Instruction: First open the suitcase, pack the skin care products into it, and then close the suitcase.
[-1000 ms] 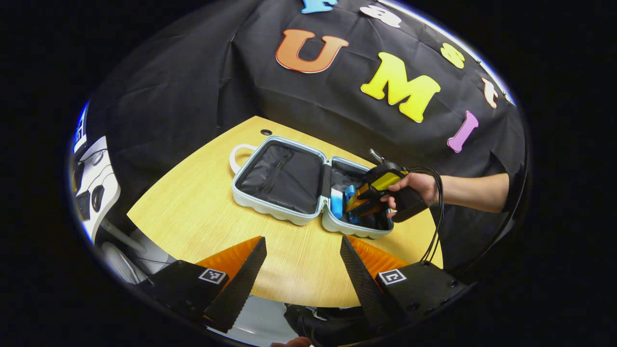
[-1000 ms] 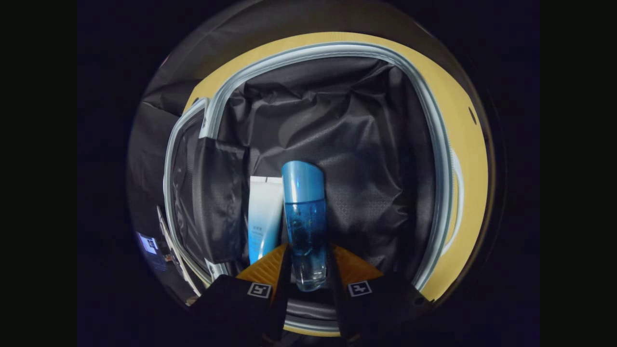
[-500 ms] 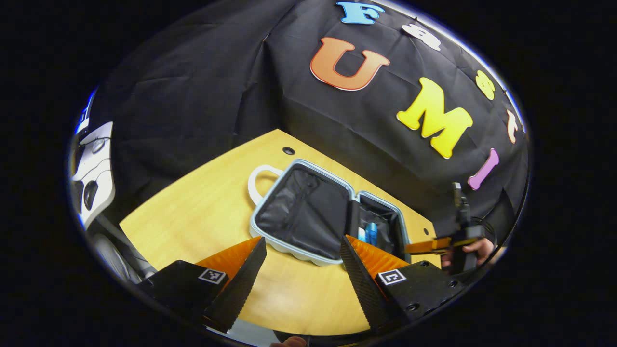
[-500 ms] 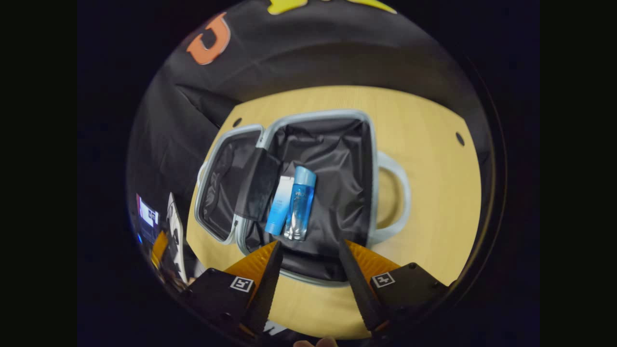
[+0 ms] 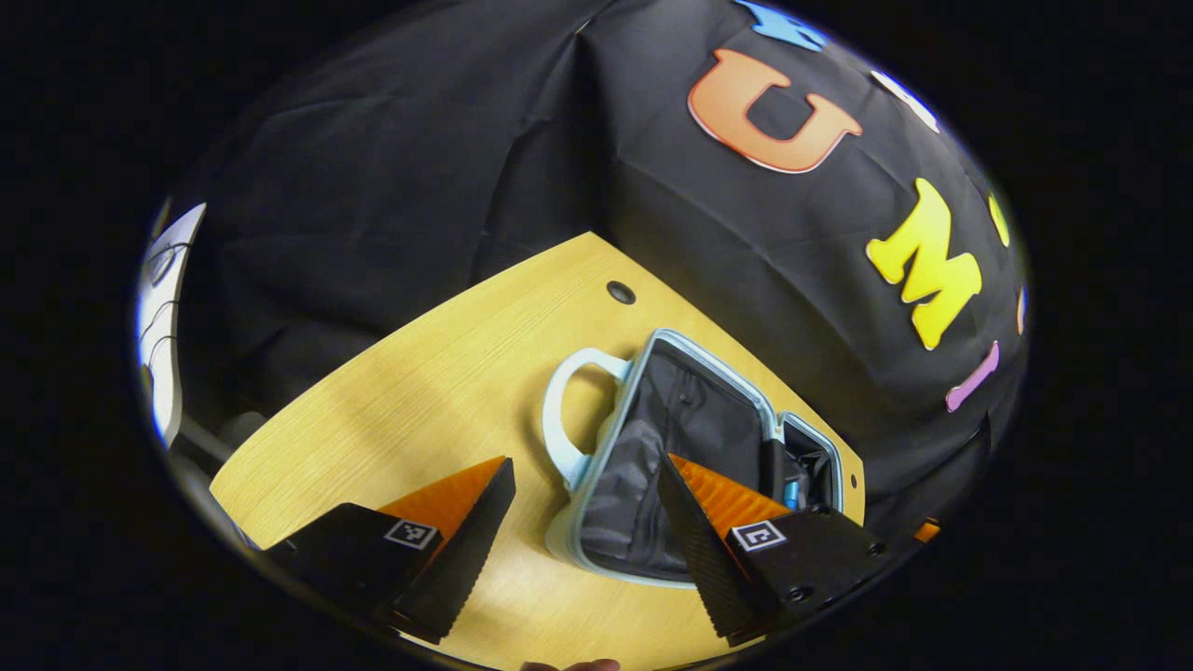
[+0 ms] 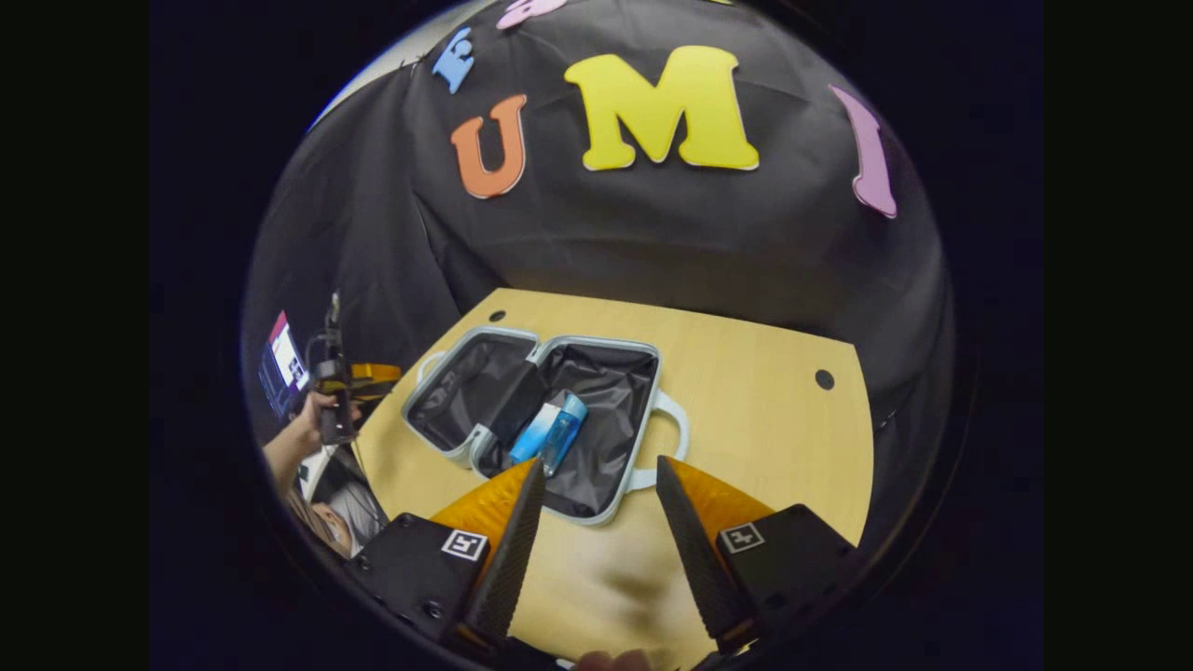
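Observation:
The pale blue suitcase (image 6: 601,342) lies open flat on the wooden table, both halves lined in black. Inside its right half, side by side, are a blue bottle (image 6: 565,432) and a white-and-blue tube (image 6: 529,436). My right gripper (image 6: 592,522) stands open and empty, above the table in front of the case. A hand holds my left gripper (image 6: 363,375) off the table's left side. In the left gripper view the suitcase (image 5: 699,429) lies close ahead, its white handle (image 5: 559,424) toward me, a bit of the blue bottle (image 5: 791,490) showing. My left gripper (image 5: 587,522) is open and empty.
The wooden table (image 6: 764,410) has bare surface to the right of the case and small round holes (image 5: 621,293) near its far edge. A lit screen (image 6: 280,363) and white equipment (image 5: 163,308) stand beyond the table's left side.
My right gripper has let go of the blue bottle inside the case, opened, and drawn back and up. My left gripper has swung left and closer to the case's handle side.

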A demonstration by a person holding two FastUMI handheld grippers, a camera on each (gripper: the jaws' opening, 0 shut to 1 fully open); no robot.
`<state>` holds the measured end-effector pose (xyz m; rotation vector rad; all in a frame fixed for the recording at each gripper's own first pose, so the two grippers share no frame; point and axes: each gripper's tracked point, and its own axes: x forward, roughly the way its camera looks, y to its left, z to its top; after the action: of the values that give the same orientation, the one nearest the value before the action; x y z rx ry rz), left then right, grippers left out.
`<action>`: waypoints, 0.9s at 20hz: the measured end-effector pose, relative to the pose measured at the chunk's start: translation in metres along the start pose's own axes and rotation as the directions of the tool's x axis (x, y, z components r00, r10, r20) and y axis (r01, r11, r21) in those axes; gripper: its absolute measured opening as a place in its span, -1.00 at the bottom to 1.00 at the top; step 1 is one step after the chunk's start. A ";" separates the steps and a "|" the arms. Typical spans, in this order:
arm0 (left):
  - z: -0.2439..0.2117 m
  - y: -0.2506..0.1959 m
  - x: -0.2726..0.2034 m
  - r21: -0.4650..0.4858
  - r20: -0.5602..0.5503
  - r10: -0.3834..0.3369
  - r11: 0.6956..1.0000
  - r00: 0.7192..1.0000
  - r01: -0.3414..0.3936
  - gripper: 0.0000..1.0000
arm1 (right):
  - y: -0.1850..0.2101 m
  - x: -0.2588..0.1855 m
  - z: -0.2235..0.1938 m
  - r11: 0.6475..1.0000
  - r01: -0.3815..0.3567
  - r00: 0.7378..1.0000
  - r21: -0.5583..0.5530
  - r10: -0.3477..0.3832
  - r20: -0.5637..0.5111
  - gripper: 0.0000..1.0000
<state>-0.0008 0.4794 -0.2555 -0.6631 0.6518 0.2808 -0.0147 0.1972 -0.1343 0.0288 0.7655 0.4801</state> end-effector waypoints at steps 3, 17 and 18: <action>0.010 0.012 0.034 -0.062 -0.002 0.018 0.998 1.000 -0.018 1.00 | -0.013 -0.025 -0.007 0.999 0.042 0.999 0.034 -0.043 0.033 0.44; 0.016 0.022 0.094 -0.130 -0.076 0.127 0.982 0.989 -0.137 -0.58 | -0.053 -0.065 -0.029 0.988 0.148 0.987 0.031 -0.150 0.063 0.44; 0.017 0.020 0.093 -0.115 -0.077 0.136 0.983 0.988 -0.145 -0.63 | -0.053 -0.067 -0.028 0.989 0.143 0.987 0.039 -0.146 0.069 0.45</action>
<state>0.0693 0.5095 -0.3145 -0.7459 0.7540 0.4322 -0.0540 0.1175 -0.1211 0.0215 0.6995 0.3266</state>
